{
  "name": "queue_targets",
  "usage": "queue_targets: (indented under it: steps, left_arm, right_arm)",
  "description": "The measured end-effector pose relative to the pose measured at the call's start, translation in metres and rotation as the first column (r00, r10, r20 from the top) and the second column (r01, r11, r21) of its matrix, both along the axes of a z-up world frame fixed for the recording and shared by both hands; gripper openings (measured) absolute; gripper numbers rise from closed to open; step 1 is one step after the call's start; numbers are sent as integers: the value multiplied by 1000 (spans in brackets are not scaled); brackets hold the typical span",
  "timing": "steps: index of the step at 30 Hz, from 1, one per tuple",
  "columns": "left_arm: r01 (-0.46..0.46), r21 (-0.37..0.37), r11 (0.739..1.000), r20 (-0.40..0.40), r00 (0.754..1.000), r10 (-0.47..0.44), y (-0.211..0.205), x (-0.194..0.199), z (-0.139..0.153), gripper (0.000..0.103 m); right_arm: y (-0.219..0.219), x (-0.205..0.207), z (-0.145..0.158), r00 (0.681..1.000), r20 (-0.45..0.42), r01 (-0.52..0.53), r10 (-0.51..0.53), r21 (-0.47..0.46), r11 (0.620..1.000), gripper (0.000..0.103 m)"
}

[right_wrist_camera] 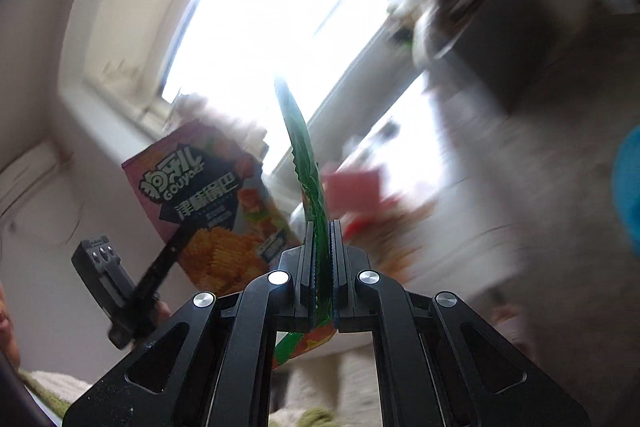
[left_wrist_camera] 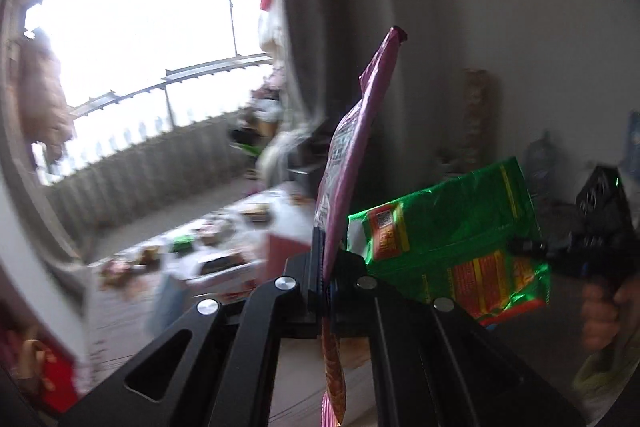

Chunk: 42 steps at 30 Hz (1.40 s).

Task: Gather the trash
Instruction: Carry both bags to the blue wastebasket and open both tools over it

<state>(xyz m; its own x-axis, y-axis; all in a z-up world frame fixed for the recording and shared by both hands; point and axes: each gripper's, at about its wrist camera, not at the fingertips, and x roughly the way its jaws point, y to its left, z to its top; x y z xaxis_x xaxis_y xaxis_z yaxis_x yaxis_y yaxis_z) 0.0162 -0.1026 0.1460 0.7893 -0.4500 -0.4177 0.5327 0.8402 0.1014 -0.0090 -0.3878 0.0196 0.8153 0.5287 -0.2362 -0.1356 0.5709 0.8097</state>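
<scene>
The left gripper (left_wrist_camera: 326, 267) is pinching a pink snack bag (left_wrist_camera: 352, 147) at frame centre with jaws closed; the right gripper (right_wrist_camera: 322, 267) is likewise clamping a green wrapper (right_wrist_camera: 308, 163). Two pieces collected; a bin is not visible, and more clutter is lying on the blurred desk (left_wrist_camera: 224, 239) at lower left.

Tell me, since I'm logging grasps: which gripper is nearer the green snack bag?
Right. The right gripper is clamped on the green snack bag; the left gripper sits beside it, gripping the pink snack bag.

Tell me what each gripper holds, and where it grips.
Left gripper: pink snack bag, pinched near its lower end. Right gripper: green snack bag, clamped likewise.
</scene>
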Motion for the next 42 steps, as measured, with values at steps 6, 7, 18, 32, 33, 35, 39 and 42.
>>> queue_targets:
  steps: [6,7,18,32,33,35,39,42]
  left_arm:
    - [204,-131,970,-365,900,-239,-142,82,-24,2]
    - [220,-129,967,-404,879,-253,-168,95,-31,2]
    - [340,67,938,-767,619,-170,-434,205,-207,2]
    - [290,197,936,-809,588,-12,-478,234,-318,50]
    - [289,185,939,-816,577,-17,-476,235,-317,52]
    - [297,163,941,-824,566,-36,-469,236,-313,54]
    - [283,163,945,-786,616,-49,-463,236,-292,57]
    - [280,134,951,-771,632,-77,-457,230,-266,58]
  right_arm:
    - [-87,-50,-14,920,-53,380,-388,-120,917,4]
    - [-94,-52,-18,901,-62,418,-430,-147,896,4]
    - [-168,12,-118,654,-270,571,-706,-436,696,5]
    - [-227,82,-219,548,-459,480,-700,-513,712,41]
    - [-221,73,-217,549,-460,481,-698,-510,713,42]
    - [-220,64,-213,548,-463,494,-697,-494,716,44]
    - [-220,45,-199,541,-469,523,-698,-462,716,45]
    - [-224,30,-193,539,-462,545,-704,-447,710,47]
